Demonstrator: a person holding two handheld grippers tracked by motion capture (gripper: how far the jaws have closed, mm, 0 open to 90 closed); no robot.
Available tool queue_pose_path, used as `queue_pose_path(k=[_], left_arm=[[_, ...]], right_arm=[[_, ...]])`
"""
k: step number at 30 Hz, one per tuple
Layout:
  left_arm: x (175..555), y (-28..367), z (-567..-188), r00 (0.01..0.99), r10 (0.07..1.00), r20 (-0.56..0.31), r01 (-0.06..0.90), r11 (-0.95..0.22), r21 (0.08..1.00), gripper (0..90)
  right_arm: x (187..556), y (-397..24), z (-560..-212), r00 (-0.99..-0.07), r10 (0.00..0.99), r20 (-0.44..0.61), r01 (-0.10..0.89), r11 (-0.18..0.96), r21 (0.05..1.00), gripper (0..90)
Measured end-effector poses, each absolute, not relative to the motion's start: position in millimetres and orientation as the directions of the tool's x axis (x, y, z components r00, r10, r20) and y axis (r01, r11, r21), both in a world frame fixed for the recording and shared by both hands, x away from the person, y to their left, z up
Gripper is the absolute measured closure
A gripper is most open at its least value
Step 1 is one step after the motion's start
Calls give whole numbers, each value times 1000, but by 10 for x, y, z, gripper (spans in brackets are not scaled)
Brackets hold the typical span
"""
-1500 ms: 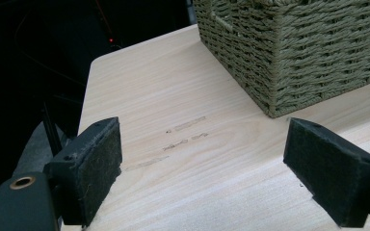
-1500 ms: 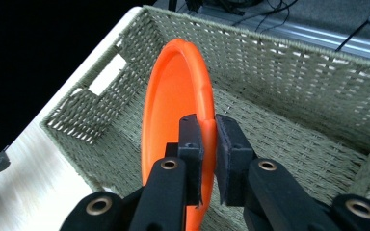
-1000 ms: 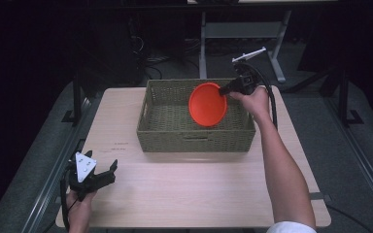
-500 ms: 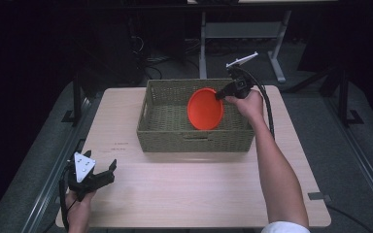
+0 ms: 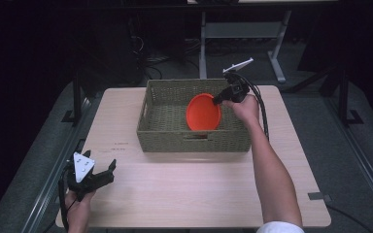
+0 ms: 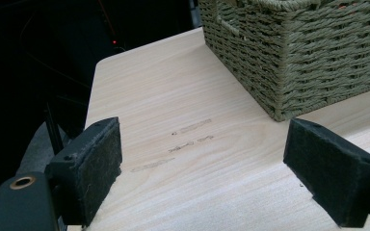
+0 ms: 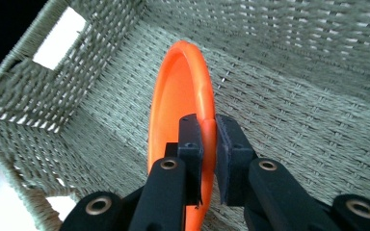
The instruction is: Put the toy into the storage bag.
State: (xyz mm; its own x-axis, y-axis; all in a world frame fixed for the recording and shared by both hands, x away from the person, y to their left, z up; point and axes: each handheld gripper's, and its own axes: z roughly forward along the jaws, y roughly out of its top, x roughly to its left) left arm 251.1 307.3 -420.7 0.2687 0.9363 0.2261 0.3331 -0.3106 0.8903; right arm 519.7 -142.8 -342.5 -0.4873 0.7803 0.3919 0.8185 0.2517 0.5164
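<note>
Bench (image 5: 189, 194): pale wood top, seen from above; faint scuff marks (image 6: 183, 144) are noted on the surface ahead of the left hand-held gripper.

Basket (image 5: 194, 141): woven, olive-green, rectangular, open-topped, placed at the middle of the far half of the bench. A handle slot is cut into its near wall and into the end walls. Its near corner (image 6: 279, 96) is seen close ahead of the left hand-held gripper, but apart from it.

Plate (image 5: 203, 112): orange, round, held on edge inside the basket, tilted, its face turned towards the near wall. In the right gripper view the plate (image 7: 180, 110) is seen edge-on above the woven floor; whether its lower edge touches that floor cannot be told.

Right hand-held gripper (image 5: 217, 101): reached over the far right part of the basket, jaws clenched on the rim of the plate, one pad on each face (image 7: 207, 139). The basket walls stand around it on every side. A cable is trailed back along the forearm.

Left hand-held gripper (image 5: 104, 174): held low at the near left corner of the bench, jaws spread wide, nothing between them but bare bench (image 6: 202, 159).

Surroundings: dark floor, a table frame (image 5: 238, 34) and cables beyond the far edge.
</note>
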Motion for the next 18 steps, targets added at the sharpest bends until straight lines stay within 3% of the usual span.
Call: queue_pose_path(k=[18], left_arm=[[2509, 3079, -4199, 267, 937, 226, 337, -310, 889, 127]], right_arm=[[5212, -1305, -3666, -483, 778, 402, 833, 266, 486, 813]])
